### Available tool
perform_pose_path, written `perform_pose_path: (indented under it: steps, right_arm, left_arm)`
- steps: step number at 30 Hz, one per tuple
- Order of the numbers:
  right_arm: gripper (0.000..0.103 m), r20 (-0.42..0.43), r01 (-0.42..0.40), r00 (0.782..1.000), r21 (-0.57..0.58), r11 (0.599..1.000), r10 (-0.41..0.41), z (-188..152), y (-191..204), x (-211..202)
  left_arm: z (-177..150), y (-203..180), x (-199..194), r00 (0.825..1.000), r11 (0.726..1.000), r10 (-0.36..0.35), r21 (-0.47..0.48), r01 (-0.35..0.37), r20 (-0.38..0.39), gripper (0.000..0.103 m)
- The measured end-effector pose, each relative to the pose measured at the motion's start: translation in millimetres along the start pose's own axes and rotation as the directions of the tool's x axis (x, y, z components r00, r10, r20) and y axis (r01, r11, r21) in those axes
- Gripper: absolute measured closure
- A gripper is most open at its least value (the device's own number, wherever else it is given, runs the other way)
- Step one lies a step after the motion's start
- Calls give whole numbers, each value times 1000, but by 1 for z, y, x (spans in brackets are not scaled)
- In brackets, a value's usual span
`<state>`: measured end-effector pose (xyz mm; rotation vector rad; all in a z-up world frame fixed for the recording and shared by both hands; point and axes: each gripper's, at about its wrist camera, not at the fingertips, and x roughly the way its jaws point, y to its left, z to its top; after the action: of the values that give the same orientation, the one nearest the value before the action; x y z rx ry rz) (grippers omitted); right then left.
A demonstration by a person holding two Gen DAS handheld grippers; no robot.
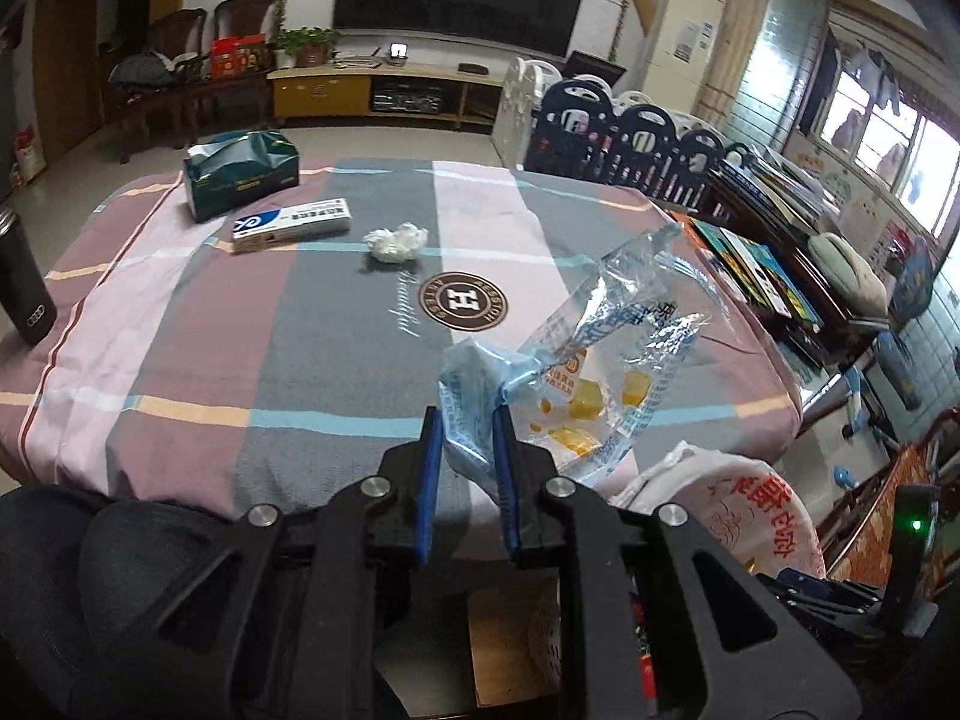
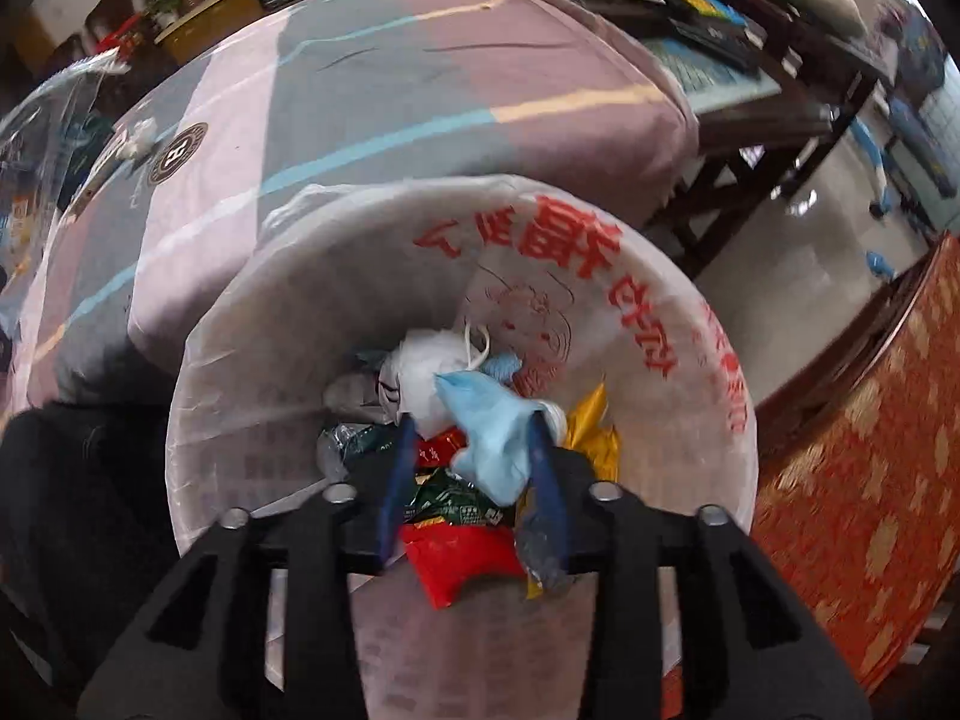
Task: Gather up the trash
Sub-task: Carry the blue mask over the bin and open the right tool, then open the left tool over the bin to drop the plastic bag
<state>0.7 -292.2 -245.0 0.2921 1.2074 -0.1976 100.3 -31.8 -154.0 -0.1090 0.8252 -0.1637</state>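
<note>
My left gripper (image 1: 467, 420) is shut on the crumpled end of a clear plastic wrapper (image 1: 618, 336) with blue print and yellow bits, held above the near right part of the table. A crumpled white tissue (image 1: 396, 243) lies further back on the cloth. The trash bin, lined with a white bag (image 1: 738, 516) bearing red print, shows past the table's right corner. In the right wrist view my right gripper (image 2: 473, 420) points down into that bin (image 2: 240, 324), jaws apart. A light blue face mask (image 2: 492, 426) hangs loose between its fingers, over several wrappers in the bin.
A green tissue box (image 1: 240, 180), a white and blue carton (image 1: 291, 223) and a black bottle (image 1: 24, 288) stand on the striped tablecloth (image 1: 180, 330). A low dark table with books (image 1: 756, 264) is to the right. Orange patterned furniture (image 2: 858, 480) flanks the bin.
</note>
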Motion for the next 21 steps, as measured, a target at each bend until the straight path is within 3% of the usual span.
perform_pose_path:
  steps: [2,3,6,9,12,13,14,15,16,18,21]
  right_arm:
    - [47,105,-15,994,141,990,0,0,-22,-18]
    - [40,160,-16,987,205,979,-18,2,-32,-28]
    - [35,267,-31,961,348,937,-68,8,-59,-57]
    - [35,305,-28,947,385,922,-99,11,-69,-73]
    - [35,331,-19,936,389,921,-120,12,-70,-81]
    - [35,338,-19,933,391,920,-125,12,-70,-81]
    - [35,343,-17,931,392,920,-128,11,-71,-80]
    - [35,340,-14,931,389,921,-129,12,-70,-80]
    - [35,334,-13,934,383,924,-125,13,-67,-77]
    - [35,326,-20,939,378,926,-113,15,-65,-72]
    - [35,311,-45,947,371,927,-78,23,-54,-62]
  left_arm:
    - [-4,-9,7,999,999,-27,32,28,-30,85]
    - [-6,-13,11,998,998,-45,46,48,-51,85]
    - [-19,-36,29,982,985,-117,112,134,-149,85]
    - [-38,-65,47,939,949,-209,173,262,-275,85]
    - [-56,-92,60,882,898,-283,218,382,-377,82]
    - [-62,-100,62,871,886,-292,232,402,-395,74]
    - [-67,-105,65,853,869,-309,239,433,-421,54]
    - [-70,-107,67,841,861,-318,237,449,-438,43]
    - [-72,-106,68,836,859,-321,235,455,-445,31]
    - [-66,-98,70,841,865,-320,227,447,-437,28]
    - [-37,-62,72,891,916,-290,169,364,-349,26]
